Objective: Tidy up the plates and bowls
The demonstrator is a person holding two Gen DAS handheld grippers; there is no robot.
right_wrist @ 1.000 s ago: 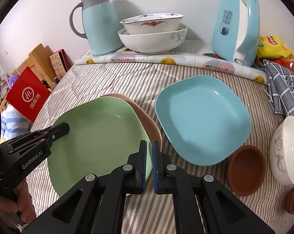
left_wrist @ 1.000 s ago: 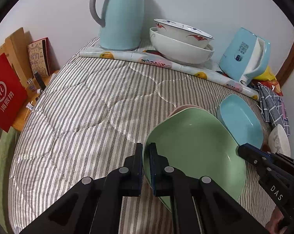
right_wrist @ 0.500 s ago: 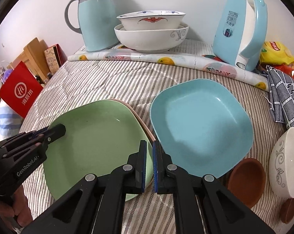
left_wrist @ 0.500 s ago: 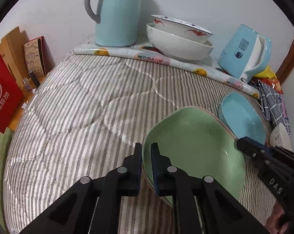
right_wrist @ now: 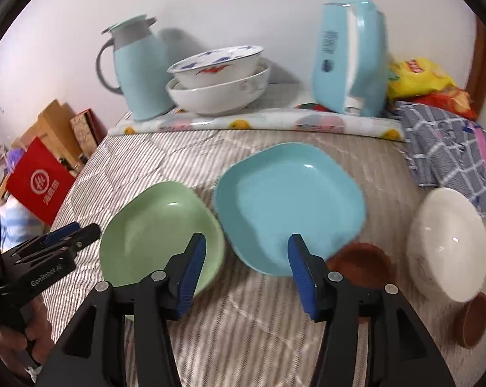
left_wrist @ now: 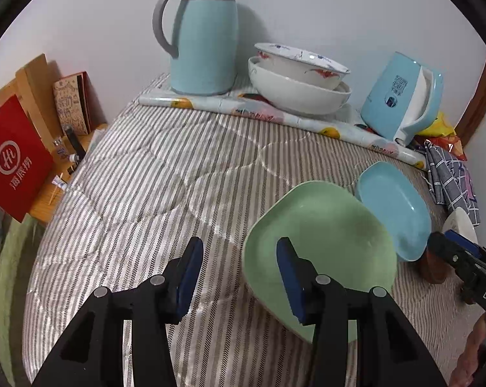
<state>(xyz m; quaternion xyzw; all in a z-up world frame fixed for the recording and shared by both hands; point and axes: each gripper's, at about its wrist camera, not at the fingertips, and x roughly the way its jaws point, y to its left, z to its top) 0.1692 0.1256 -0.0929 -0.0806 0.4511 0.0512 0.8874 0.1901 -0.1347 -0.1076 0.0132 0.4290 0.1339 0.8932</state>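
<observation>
Both grippers releasing, jaws opening: left gripper (left_wrist: 238, 266) straddles green plate (left_wrist: 323, 242) rim, untouched; right gripper (right_wrist: 246, 266) empty. Blue plate (right_wrist: 289, 206) just beside. Striped cloth (left_wrist: 146, 177) bare leftward; stacked bowls (left_wrist: 299, 80), kettle (left_wrist: 401, 103) behind.

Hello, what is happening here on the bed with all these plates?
A person is sorting dishes with a hand-held gripper in each hand. Both the left gripper and the right gripper are opening, with nothing pinched between the pads. The green plate lies on the striped quilt, beside the blue plate. A white bowl and small brown dishes wait at the right.
</observation>
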